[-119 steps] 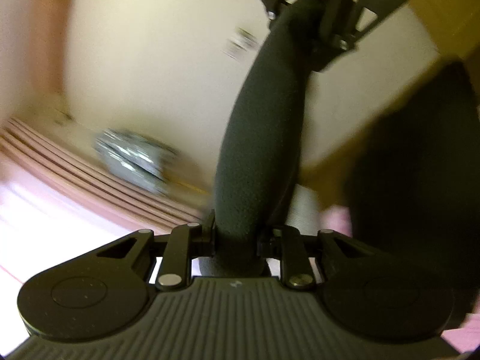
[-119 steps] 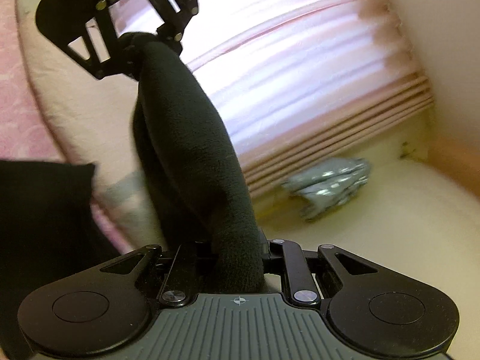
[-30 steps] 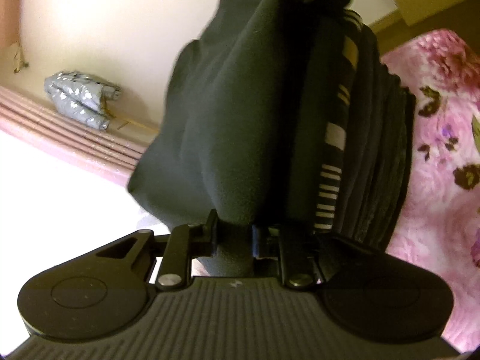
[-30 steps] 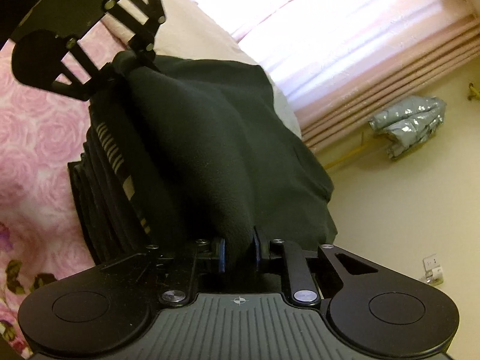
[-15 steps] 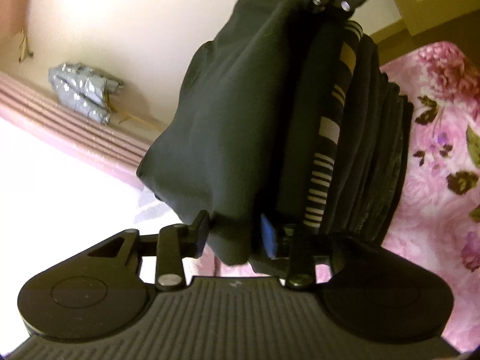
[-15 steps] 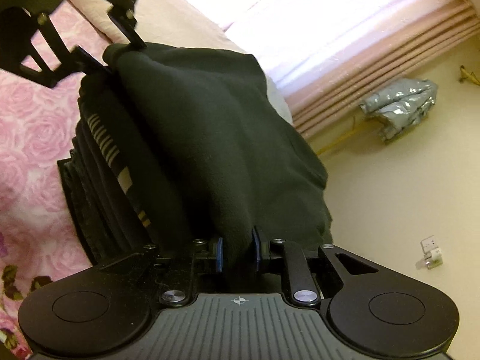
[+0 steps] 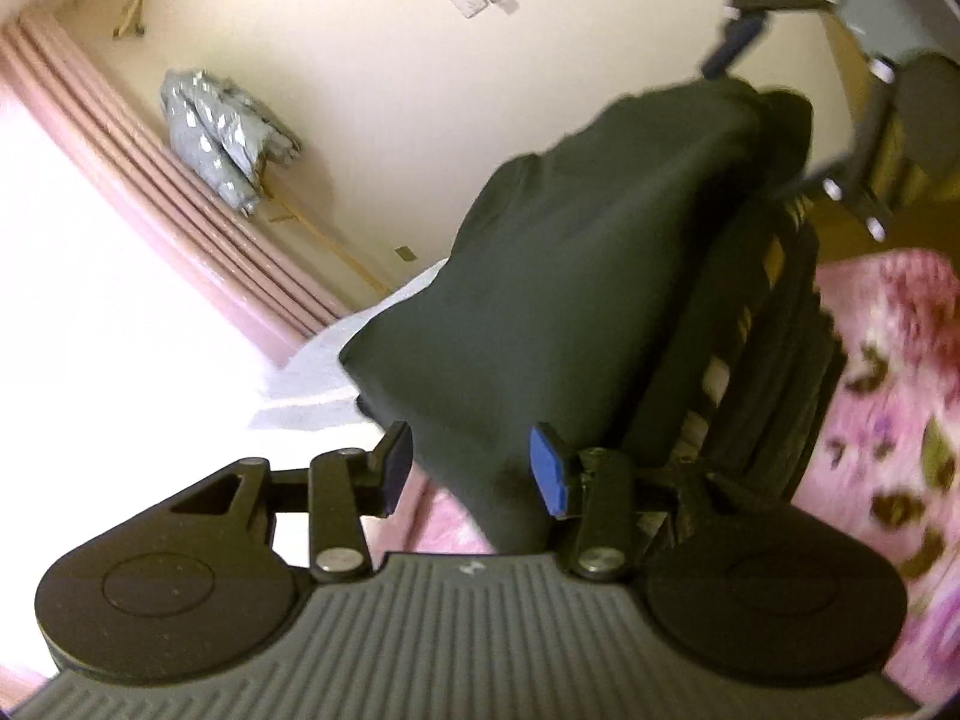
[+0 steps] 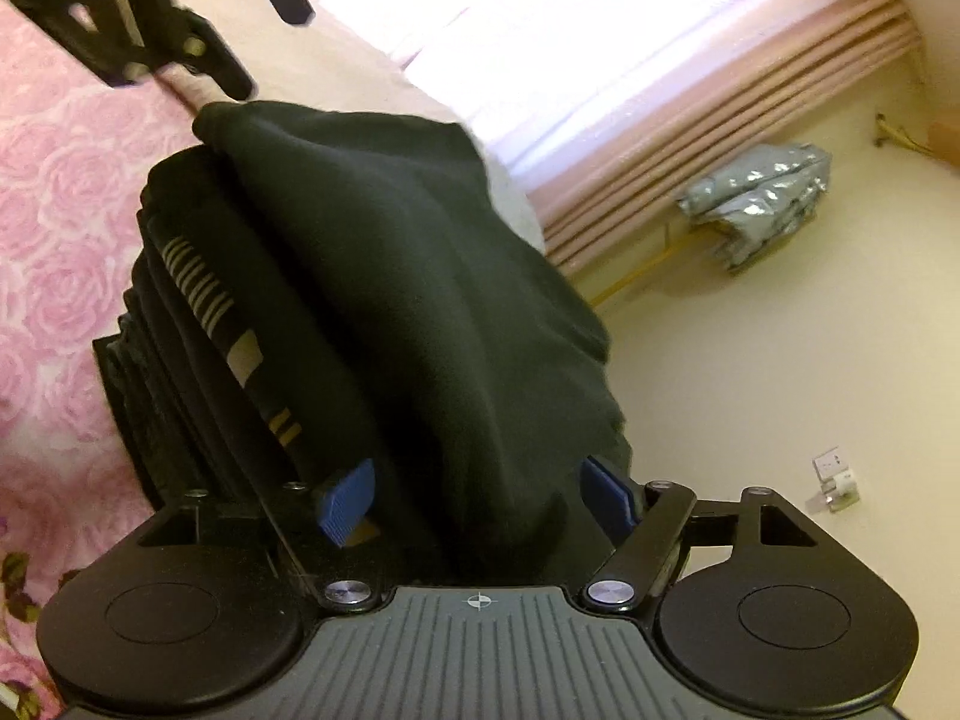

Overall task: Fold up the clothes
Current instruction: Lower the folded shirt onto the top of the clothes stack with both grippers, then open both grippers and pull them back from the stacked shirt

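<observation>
A folded dark fleece garment (image 7: pixel 576 276) lies on top of a stack of folded dark clothes (image 7: pixel 774 348), one with pale stripes, on the pink flowered bedspread (image 7: pixel 888 396). My left gripper (image 7: pixel 471 468) is open, its blue pads on either side of the fleece's near edge. My right gripper (image 8: pixel 480 495) is open too, the fleece (image 8: pixel 408 276) between its blue pads, the stack (image 8: pixel 198 324) to its left. Each gripper shows at the far end of the fleece in the other's view: the right one (image 7: pixel 798 30), the left one (image 8: pixel 198 18).
A pink pleated curtain (image 8: pixel 690 120) hangs by a bright window. A grey crumpled bag (image 8: pixel 762 198) lies on the cream floor below it. A wall socket (image 8: pixel 834 474) shows at right. The pink bedspread (image 8: pixel 54 222) lies left of the stack.
Both grippers have opened and let go of the dark fleece, which now rests on the stack. Both have drawn back a little from its ends.
</observation>
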The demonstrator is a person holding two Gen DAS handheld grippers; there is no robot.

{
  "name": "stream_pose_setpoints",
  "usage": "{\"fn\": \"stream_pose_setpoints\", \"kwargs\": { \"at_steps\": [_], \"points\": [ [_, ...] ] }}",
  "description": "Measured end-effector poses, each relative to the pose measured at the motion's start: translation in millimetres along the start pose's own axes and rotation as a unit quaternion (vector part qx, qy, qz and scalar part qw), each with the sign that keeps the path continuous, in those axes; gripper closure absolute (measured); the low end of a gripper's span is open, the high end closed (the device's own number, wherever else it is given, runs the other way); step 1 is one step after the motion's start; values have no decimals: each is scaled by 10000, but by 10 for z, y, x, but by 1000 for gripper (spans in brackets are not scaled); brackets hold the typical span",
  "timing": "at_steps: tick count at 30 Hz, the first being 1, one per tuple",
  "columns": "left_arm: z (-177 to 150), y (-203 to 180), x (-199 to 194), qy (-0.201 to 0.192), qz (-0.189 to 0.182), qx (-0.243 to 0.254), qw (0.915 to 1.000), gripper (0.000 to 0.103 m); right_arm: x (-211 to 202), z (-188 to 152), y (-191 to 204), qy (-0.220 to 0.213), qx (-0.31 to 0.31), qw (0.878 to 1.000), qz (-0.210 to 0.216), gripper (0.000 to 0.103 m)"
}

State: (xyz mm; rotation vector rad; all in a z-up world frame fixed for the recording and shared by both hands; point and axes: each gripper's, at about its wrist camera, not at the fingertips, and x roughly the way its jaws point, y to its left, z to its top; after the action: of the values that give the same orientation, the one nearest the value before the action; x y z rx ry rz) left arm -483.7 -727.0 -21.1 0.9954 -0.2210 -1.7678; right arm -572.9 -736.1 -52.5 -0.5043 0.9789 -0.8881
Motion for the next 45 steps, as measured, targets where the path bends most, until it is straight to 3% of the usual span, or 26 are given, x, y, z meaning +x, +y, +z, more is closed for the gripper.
{"fn": "stream_pose_setpoints", "kwargs": {
  "at_steps": [4, 8, 9, 10, 11, 13, 15, 20, 28, 33, 35, 36, 37, 42, 45],
  "points": [
    [112, -39, 202, 130, -290, 65, 9995, 64, -10, -61, -74, -94, -117, 9997, -207, 28],
    [71, -59, 258, 178, -339, 55, 9993, 65, 115, -118, -121, -51, -362, 9993, -128, 31],
    [50, -53, 252, 194, -354, 47, 9992, 64, 153, -139, -138, -6, -378, 9993, -58, 54],
    [35, -53, 248, 220, -381, 36, 9990, 64, 192, -159, -156, 39, -393, 9992, 11, 67],
    [19, -63, 256, 281, -428, 38, 9987, 64, 224, -189, -192, 111, -249, 9996, 101, 67],
    [-23, -90, 285, 474, -534, 75, 9974, 62, 284, -273, -201, 329, 5, 9990, 297, 80],
    [-81, -131, 269, 543, -541, 141, 9970, 62, 295, -355, -155, 461, 183, 9979, 418, 81],
    [-138, -23, 131, 519, -471, -172, 9974, 63, 209, -469, -123, 495, 443, 9964, 531, 81],
    [-81, 37, 31, 581, -350, -391, 9969, 63, 57, -418, -243, 312, 591, 9972, 328, 80],
    [-157, 3, -61, 737, -325, -646, 9947, 62, -100, -453, -261, 361, 1357, 9890, 472, 78],
    [-201, 1, -117, 818, -310, -860, 9924, 60, -165, -468, -267, 381, 1675, 9837, 534, 60],
    [-233, 5, -155, 855, -299, -1006, 9908, 58, -197, -476, -270, 392, 1834, 9806, 565, 40],
    [-267, 13, -194, 891, -289, -1160, 9888, 55, -229, -483, -273, 402, 1992, 9773, 595, 36],
    [-448, 18, -368, 1121, -307, -1963, 9736, 30, -391, -521, -289, 450, 2774, 9568, 746, 36],
    [-543, -5, -459, 1171, -426, -2344, 9641, 17, -496, -637, -221, 837, 3535, 9267, 960, 36]
  ]
}}
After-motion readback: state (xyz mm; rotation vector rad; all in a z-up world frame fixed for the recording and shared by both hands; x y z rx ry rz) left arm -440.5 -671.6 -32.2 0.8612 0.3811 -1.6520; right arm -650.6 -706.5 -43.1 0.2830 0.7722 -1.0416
